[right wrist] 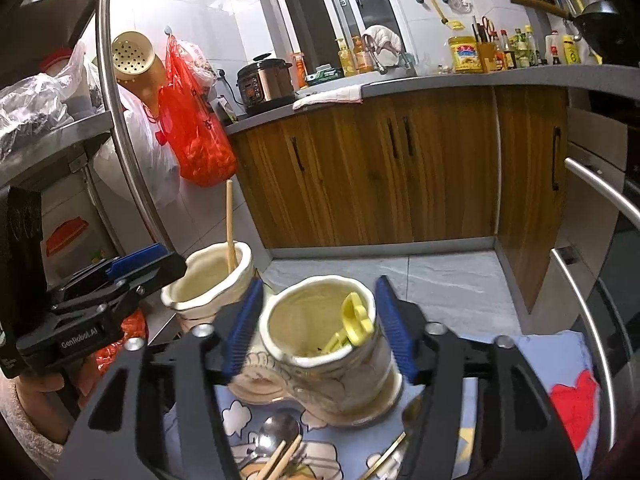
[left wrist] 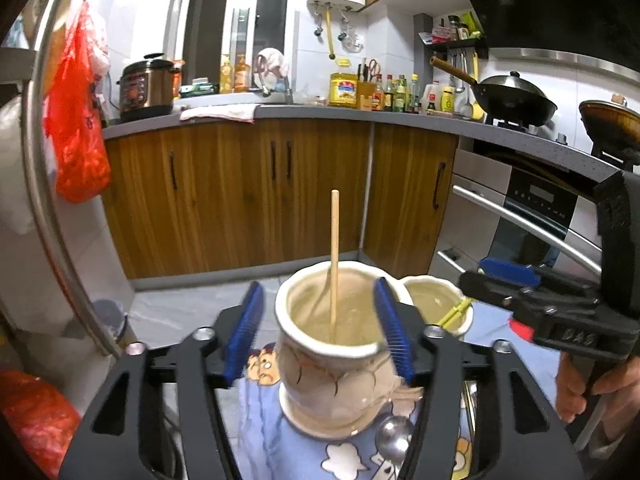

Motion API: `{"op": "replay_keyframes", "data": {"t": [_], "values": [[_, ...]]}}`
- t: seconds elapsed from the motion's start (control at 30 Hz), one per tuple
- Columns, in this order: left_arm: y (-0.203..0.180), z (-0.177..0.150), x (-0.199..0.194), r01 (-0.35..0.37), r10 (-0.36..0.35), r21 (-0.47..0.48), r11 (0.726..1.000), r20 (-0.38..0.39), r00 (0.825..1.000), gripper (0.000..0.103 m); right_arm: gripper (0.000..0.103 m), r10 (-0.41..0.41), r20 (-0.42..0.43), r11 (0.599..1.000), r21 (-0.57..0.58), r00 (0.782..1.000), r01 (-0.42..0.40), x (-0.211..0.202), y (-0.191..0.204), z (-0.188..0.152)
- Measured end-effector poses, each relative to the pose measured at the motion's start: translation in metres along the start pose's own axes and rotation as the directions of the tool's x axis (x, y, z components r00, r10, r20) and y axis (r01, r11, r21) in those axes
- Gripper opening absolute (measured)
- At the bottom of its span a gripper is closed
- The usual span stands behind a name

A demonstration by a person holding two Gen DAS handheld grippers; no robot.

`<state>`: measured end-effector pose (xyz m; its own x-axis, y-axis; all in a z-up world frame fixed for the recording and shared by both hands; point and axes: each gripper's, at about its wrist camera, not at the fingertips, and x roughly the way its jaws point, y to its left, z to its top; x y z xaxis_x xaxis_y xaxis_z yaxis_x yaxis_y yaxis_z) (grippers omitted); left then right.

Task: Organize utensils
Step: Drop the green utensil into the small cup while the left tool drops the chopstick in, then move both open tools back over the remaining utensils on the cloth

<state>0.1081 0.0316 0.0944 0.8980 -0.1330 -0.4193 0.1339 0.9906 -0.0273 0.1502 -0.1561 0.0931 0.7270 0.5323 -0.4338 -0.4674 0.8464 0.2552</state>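
Left cup [left wrist: 332, 356]: beside right cup [right wrist: 332, 352], on the cloth [right wrist: 560, 360].
Chopstick [left wrist: 334, 256]: stood in left cup.
Spoon [right wrist: 276, 434]: lay before the cups.

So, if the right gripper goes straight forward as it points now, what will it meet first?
Probably the cup holding the yellow utensil: it stands directly ahead of the open right gripper, though the exact depth is unclear.

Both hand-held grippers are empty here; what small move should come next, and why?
Probably lower the right hand-held gripper to the chopsticks lying beside the spoon on the cloth. One chopstick already stands in the left cup, and loose utensils remain.
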Motion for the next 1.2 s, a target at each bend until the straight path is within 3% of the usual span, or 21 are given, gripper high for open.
{"op": "replay_keyframes", "data": {"t": [0.13,0.23,0.4,0.6,0.7,0.9,1.07,1.2], "values": [[-0.004,-0.004,-0.024,-0.026,0.026,0.004,1.0,0.001,1.0,0.081,0.087,-0.032,0.01,0.999,0.01,0.999,0.032,-0.027,-0.003,0.0],[-0.007,-0.008,-0.038,-0.047,0.047,0.005,0.999,-0.006,0.999,0.092,0.098,-0.062,0.009,0.998,0.03,0.998,0.062,-0.049,-0.007,-0.004],[-0.014,-0.02,-0.057,-0.073,0.072,-0.019,0.997,-0.027,0.997,0.097,0.098,-0.124,0.001,0.991,0.057,0.992,0.124,-0.079,-0.015,-0.02],[-0.034,-0.038,-0.063,-0.109,0.108,-0.005,0.994,-0.072,0.991,0.098,0.098,-0.172,-0.067,0.979,0.103,0.983,0.179,-0.093,-0.033,-0.049],[-0.039,-0.048,-0.06,-0.074,0.07,-0.043,0.996,-0.105,0.992,0.098,0.098,-0.19,-0.111,0.974,0.102,0.975,0.202,-0.089,-0.041,-0.068],[-0.046,-0.08,-0.041,-0.087,0.077,-0.055,0.995,-0.16,0.984,0.098,0.098,-0.231,-0.229,0.97,0.026,0.946,0.243,-0.065,-0.046,-0.104],[-0.05,-0.105,-0.023,-0.098,0.089,-0.032,0.995,-0.214,0.973,0.098,0.096,-0.266,-0.264,0.964,-0.069,0.927,0.257,-0.052,-0.043,-0.122],[-0.057,-0.115,-0.014,-0.102,0.104,0.024,0.995,-0.235,0.966,0.098,0.084,-0.273,-0.287,0.961,-0.114,0.918,0.251,-0.046,-0.041,-0.129]]}}
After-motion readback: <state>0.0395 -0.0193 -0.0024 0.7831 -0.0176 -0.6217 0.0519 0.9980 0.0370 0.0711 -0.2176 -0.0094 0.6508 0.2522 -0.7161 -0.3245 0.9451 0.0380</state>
